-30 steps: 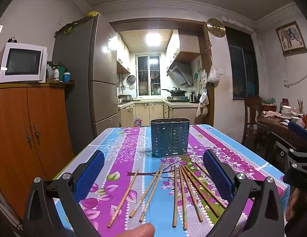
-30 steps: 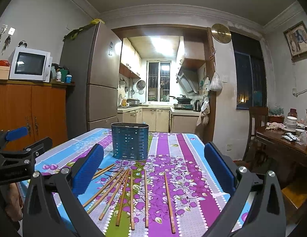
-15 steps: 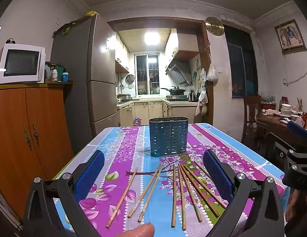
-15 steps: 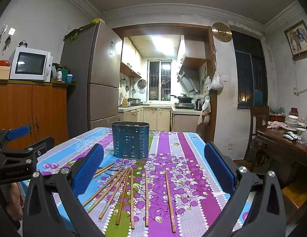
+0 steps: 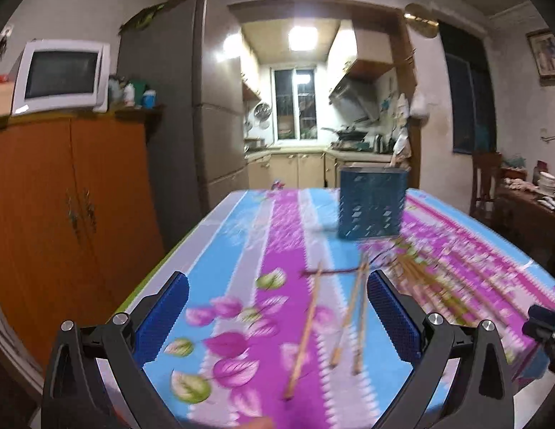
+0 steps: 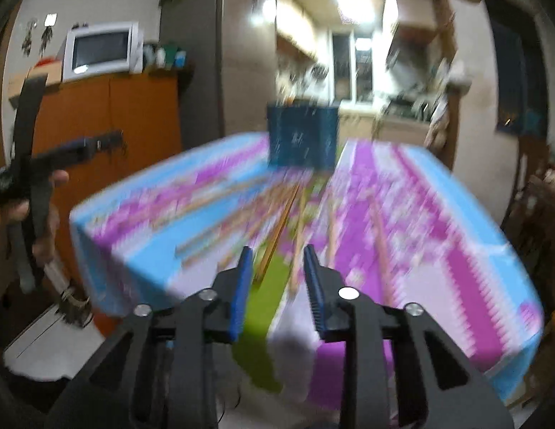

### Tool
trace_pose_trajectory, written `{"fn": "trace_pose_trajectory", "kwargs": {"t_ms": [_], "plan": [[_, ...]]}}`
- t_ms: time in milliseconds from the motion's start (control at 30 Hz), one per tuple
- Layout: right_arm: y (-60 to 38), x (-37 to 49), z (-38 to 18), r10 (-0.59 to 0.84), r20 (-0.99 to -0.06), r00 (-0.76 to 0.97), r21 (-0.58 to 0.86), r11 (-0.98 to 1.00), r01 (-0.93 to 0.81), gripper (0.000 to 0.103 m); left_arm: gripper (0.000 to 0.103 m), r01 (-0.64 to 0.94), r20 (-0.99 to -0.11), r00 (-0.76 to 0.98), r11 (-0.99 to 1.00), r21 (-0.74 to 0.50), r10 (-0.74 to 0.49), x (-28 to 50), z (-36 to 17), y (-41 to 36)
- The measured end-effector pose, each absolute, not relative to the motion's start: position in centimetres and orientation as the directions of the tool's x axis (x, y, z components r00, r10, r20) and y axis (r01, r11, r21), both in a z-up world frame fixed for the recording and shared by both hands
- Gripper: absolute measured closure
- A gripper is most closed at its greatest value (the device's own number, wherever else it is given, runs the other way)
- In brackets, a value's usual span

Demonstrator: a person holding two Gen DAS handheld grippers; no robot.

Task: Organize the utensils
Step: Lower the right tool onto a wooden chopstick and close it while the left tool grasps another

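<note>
Several wooden chopsticks (image 5: pixel 352 304) lie loose on the flowered tablecloth (image 5: pixel 270 236), in front of a blue perforated utensil holder (image 5: pixel 370 205). My left gripper (image 5: pixel 277 304) is wide open and empty over the table's near left part; the chopsticks lie just ahead of it. In the blurred right wrist view the holder (image 6: pixel 302 139) stands at the table's far end. My right gripper (image 6: pixel 277 279) is partly closed with a narrow gap, empty, above the near table edge, chopsticks (image 6: pixel 277 228) ahead of it.
An orange cabinet (image 5: pixel 63 207) with a white microwave (image 5: pixel 59 75) stands left of the table, a grey fridge (image 5: pixel 177 107) behind it. A wooden side table with dishes (image 5: pixel 528 200) is at the right. The left gripper shows in the right wrist view (image 6: pixel 30 178).
Both views are now motion-blurred. My right gripper has narrowed from wide open and pulled back and up over the near table edge. My left gripper has swung left.
</note>
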State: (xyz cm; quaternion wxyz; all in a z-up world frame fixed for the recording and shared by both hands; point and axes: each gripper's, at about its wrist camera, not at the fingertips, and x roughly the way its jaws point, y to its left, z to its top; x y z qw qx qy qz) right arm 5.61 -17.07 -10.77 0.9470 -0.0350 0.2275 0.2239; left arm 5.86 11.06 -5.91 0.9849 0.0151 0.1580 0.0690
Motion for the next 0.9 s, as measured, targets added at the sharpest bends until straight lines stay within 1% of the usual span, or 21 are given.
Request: {"fn": "trace_pose_trajectory", "kwargs": {"t_ms": [33,167,300,367,400,433,467,500,533,567,600,633,667,800,867,900], "plan": [[-16.7,5.9,-11.6,0.404,-0.465,0.788,0.030,0.896,-0.443,0.082,0.003,-0.137,-0.323,0.935,0.990,0.046,0.144,6.0,-6.6,11.6],[-16.4,7.0,-12.5,0.390,-0.474,0.790,0.032,0.904,-0.426,0.082,0.004,-0.132,-0.328,0.935,0.991,0.039,0.137,5.9,-7.6,12.4],[-16.8,8.0,-13.3,0.388,-0.490,0.780,0.035,0.903,-0.427,0.086,0.005,-0.099,-0.327,0.939,0.995,0.033,0.105,5.6,-8.3,12.8],[-17.2,8.3,-13.7,0.398,-0.491,0.775,0.044,0.900,-0.434,0.087,0.013,-0.067,-0.339,0.938,0.998,0.021,0.070,5.5,-8.9,12.6],[-17.5,8.5,-14.0,0.400,-0.488,0.775,0.044,0.899,-0.436,0.087,0.015,-0.044,-0.347,0.937,0.999,0.014,0.046,5.5,-9.2,12.3],[-17.5,8.6,-14.0,0.403,-0.485,0.776,0.045,0.898,-0.438,0.088,0.016,-0.009,-0.356,0.934,1.000,0.010,0.012,5.3,-9.5,11.7],[-17.5,8.7,-14.1,0.403,-0.483,0.778,0.043,0.898,-0.438,0.088,0.021,0.034,-0.364,0.931,0.999,0.016,-0.026,5.2,-9.7,10.8],[-17.5,8.7,-14.1,0.403,-0.479,0.780,0.043,0.898,-0.438,0.089,0.024,0.085,-0.375,0.925,0.996,0.023,-0.070,5.1,-10.0,9.6],[-17.6,8.7,-14.1,0.404,-0.477,0.781,0.044,0.898,-0.438,0.091,0.029,0.132,-0.386,0.915,0.991,0.024,-0.112,5.0,-10.3,8.6],[-17.7,8.6,-14.1,0.406,-0.471,0.783,0.049,0.898,-0.437,0.093,0.036,0.188,-0.401,0.903,0.981,0.038,-0.158,4.9,-10.7,7.1],[-17.8,8.5,-14.2,0.408,-0.467,0.785,0.056,0.899,-0.434,0.093,0.040,0.220,-0.416,0.892,0.974,0.052,-0.179,5.1,-11.2,6.0],[-17.8,8.5,-14.2,0.407,-0.464,0.786,0.058,0.900,-0.432,0.093,0.047,0.246,-0.428,0.881,0.968,0.055,-0.200,5.3,-11.6,5.1],[-17.8,8.5,-14.3,0.409,-0.461,0.788,0.067,0.901,-0.428,0.093,0.052,0.267,-0.445,0.869,0.962,0.054,-0.217,5.6,-12.0,4.4],[-17.9,8.5,-14.3,0.412,-0.460,0.787,0.075,0.901,-0.427,0.093,0.058,0.308,-0.475,0.846,0.949,0.064,-0.242,5.9,-13.6,2.6],[-17.9,8.5,-14.3,0.413,-0.460,0.786,0.074,0.900,-0.429,0.093,0.068,0.319,-0.486,0.837,0.946,0.061,-0.251,6.0,-14.0,2.1],[-17.9,8.5,-14.3,0.413,-0.460,0.786,0.074,0.900,-0.430,0.093,0.071,0.324,-0.491,0.833,0.944,0.061,-0.254,6.1,-14.2,2.1]]}}
